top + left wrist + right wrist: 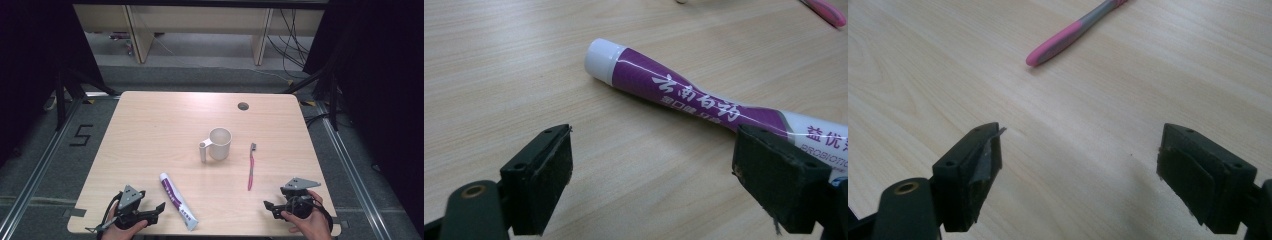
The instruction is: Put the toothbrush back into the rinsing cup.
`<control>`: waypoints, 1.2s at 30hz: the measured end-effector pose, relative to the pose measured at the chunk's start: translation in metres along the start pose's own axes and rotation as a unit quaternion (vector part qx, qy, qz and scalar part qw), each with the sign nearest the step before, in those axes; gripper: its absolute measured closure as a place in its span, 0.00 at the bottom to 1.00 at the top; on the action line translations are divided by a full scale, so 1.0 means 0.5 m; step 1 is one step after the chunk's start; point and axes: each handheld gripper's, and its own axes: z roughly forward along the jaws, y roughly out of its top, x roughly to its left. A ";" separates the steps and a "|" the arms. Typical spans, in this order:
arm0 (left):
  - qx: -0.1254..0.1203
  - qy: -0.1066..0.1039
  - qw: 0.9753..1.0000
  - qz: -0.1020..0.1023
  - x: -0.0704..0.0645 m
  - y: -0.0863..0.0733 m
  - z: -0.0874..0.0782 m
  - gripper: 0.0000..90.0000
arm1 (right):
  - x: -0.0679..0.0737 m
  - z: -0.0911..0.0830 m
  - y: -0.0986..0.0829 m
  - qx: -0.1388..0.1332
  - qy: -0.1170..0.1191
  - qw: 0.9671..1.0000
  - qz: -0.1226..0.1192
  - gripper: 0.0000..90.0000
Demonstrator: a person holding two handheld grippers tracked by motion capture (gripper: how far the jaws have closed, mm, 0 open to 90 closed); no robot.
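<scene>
A purple and white toothpaste tube [177,200] lies near the table's front edge, cap pointing away; the left gripper view shows its cap and purple body [684,92] close ahead. My left gripper [156,210] rests just left of it, open [651,180], nothing between its pads. A white cup [220,143] with a handle stands mid-table. To its right lies a pink toothbrush [251,166], whose handle end [1068,35] appears in the right gripper view. My right gripper [269,207] sits at the front right, open [1080,175] and empty.
The light wooden table [150,130] has a round cable hole [243,106] at the far right. Dark curtains hang on both sides, and cables lie on the floor beyond the table.
</scene>
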 end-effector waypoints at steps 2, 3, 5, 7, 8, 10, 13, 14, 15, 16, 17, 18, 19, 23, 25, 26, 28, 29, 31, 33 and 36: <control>0.000 0.000 1.000 0.000 0.000 0.000 0.000 0.18 | -0.003 0.000 0.000 -0.005 -0.009 1.000 -0.007 0.20; 0.000 0.000 1.000 0.000 0.000 0.000 0.000 0.18 | -0.003 -0.003 0.002 0.003 -0.004 1.000 0.003 0.18; -0.002 0.000 1.000 -0.003 -0.001 0.000 0.001 0.18 | -0.011 0.001 0.003 -0.005 0.007 1.000 -0.016 0.18; -0.002 0.000 1.000 -0.003 -0.001 0.000 0.001 0.18 | -0.010 0.001 0.004 -0.006 0.003 1.000 -0.007 0.17; -0.002 0.000 1.000 -0.003 -0.002 0.000 0.001 0.18 | -0.010 0.000 0.005 -0.005 -0.002 1.000 -0.006 0.18; -0.002 0.000 1.000 -0.003 -0.002 0.000 0.001 0.18 | -0.006 0.003 0.008 -0.002 0.002 1.000 0.006 0.20; -0.001 0.001 1.000 -0.001 0.000 0.001 0.001 0.18 | -0.009 0.005 0.017 0.004 0.006 1.000 -0.001 0.24; -0.001 0.001 1.000 -0.001 0.000 0.001 0.001 0.18 | -0.010 0.008 0.018 0.000 0.009 1.000 -0.004 0.26; 0.000 0.001 1.000 -0.001 0.000 0.001 0.001 0.18 | -0.013 0.011 0.020 0.001 0.008 1.000 -0.010 0.27; 0.000 0.001 1.000 -0.001 0.000 0.001 0.001 0.18 | -0.011 0.014 0.022 -0.003 0.006 1.000 0.000 0.28; -0.001 -0.001 1.000 -0.001 0.000 0.001 0.001 0.18 | -0.015 0.013 0.026 0.006 0.007 1.000 -0.010 0.31; -0.002 -0.002 1.000 -0.004 -0.001 0.001 0.002 0.18 | -0.015 0.014 0.029 0.008 0.007 1.000 -0.008 0.33; 0.000 -0.001 1.000 -0.001 0.000 0.001 0.001 0.18 | -0.015 0.019 0.031 -0.002 0.009 1.000 -0.001 0.35; -0.001 -0.001 1.000 -0.001 0.000 0.001 0.001 0.18 | -0.023 0.024 0.045 -0.001 -0.001 1.000 -0.012 0.35; -0.002 0.000 1.000 -0.001 0.000 0.002 0.001 0.18 | -0.028 0.029 0.062 0.004 -0.005 1.000 -0.011 0.37; -0.001 0.000 1.000 0.000 0.000 0.002 0.001 0.18 | -0.027 0.039 0.066 -0.020 -0.007 1.000 -0.008 0.39; -0.003 -0.002 1.000 -0.002 0.002 0.002 0.001 0.18 | -0.031 0.038 0.074 -0.006 0.015 1.000 -0.013 0.39; -0.003 -0.002 1.000 -0.003 0.002 0.002 0.001 0.18 | -0.028 0.043 0.086 -0.002 -0.007 1.000 -0.018 0.39; -0.003 -0.002 1.000 -0.003 0.002 0.002 0.001 0.18 | -0.023 0.048 0.099 0.002 -0.008 1.000 -0.009 0.41; 0.001 -0.001 1.000 0.000 0.002 0.003 0.000 0.18 | -0.022 0.057 0.113 0.002 -0.009 1.000 -0.012 0.44; -0.003 -0.001 1.000 -0.003 0.000 0.003 0.003 0.18 | -0.025 0.065 0.125 0.007 -0.009 1.000 -0.020 0.45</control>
